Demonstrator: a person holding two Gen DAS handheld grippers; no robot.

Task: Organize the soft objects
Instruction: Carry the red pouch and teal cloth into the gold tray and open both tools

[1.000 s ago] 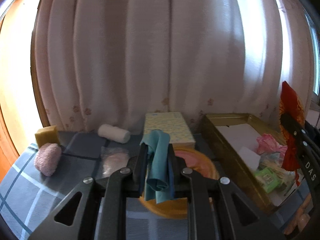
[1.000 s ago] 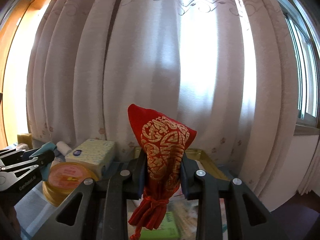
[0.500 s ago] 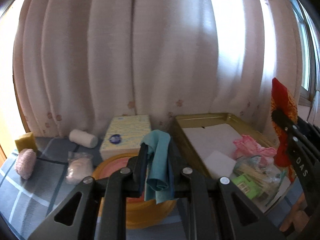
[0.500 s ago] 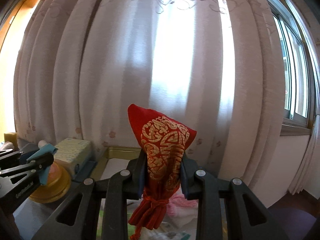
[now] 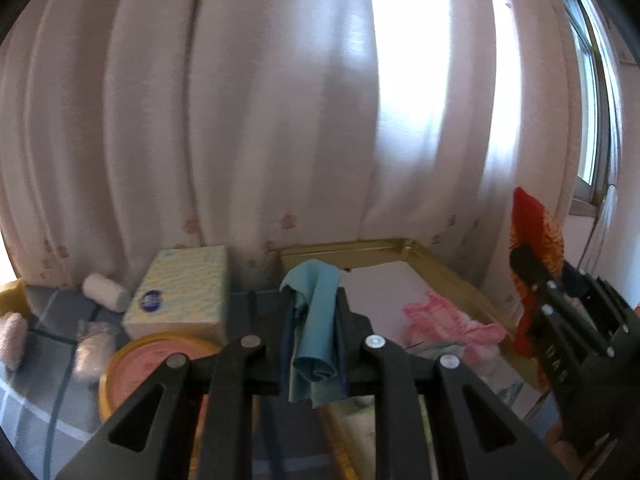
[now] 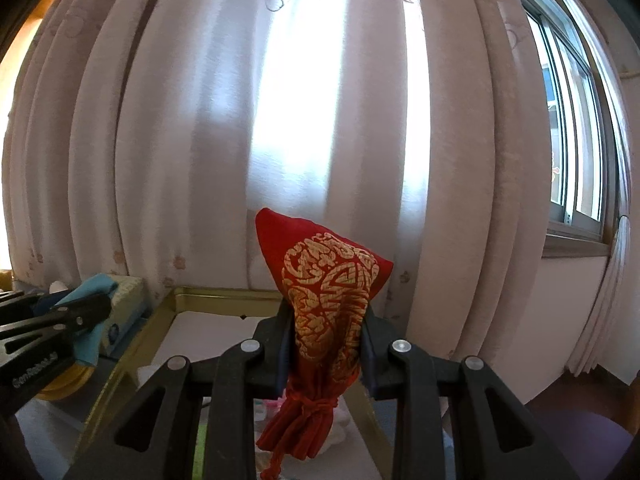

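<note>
My left gripper is shut on a teal cloth, held above the near left edge of a gold tray. My right gripper is shut on a red pouch with a gold pattern, held above the same gold tray. The pouch and right gripper also show at the right in the left wrist view. The left gripper with the cloth shows at the left in the right wrist view. A pink soft item and white sheets lie in the tray.
On the checked tablecloth left of the tray are a yellow tissue box, a round yellow tin, a white roll, a small clear bag and a pink puff. Curtains hang right behind.
Both grippers have swung to the right with their loads. The gold tray has come to the middle of both views and the tissue box and tin have slid left.
</note>
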